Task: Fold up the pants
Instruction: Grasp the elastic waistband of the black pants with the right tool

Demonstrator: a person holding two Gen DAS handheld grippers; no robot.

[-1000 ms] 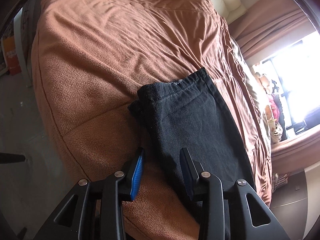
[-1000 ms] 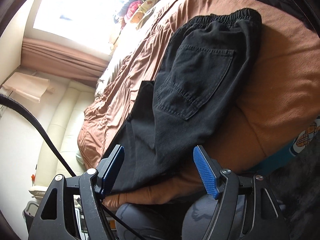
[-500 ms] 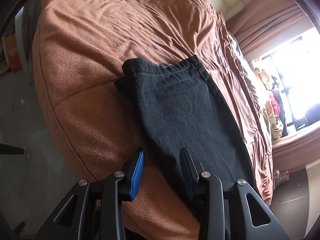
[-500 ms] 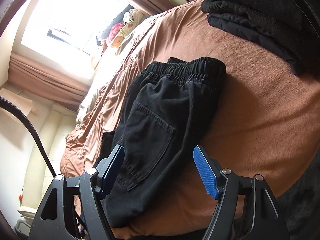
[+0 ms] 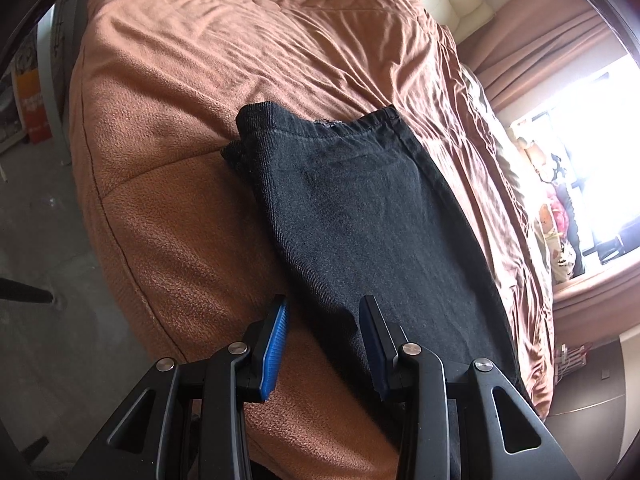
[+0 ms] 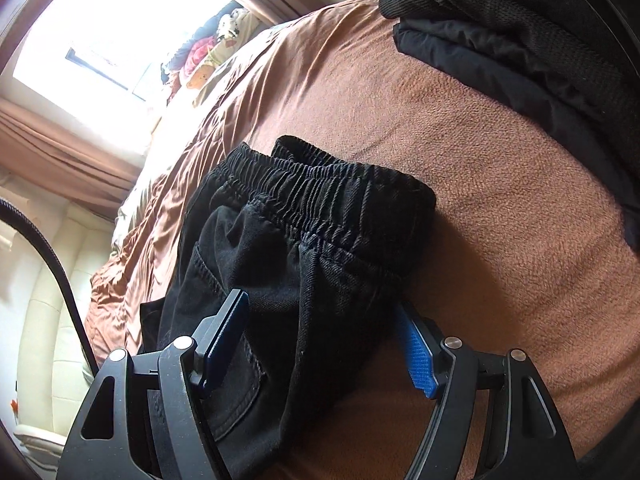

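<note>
While pants (image 6: 304, 280) lie on bedspread (image 5: 180, 100) | both jaws spread, gripping nothing | folded clothes (image 6: 520, 32) near waistband

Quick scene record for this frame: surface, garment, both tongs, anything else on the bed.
surface: bed with brown blanket
garment: black pants, laid flat, folded lengthwise, leg hems at far end in left view
waistband: elastic, bunched, near right tongs
left tongs: open, straddling the edge of the pant leg
right tongs: open wide, fabric between pads, not pinched
other: stack of dark clothes on bed
</note>
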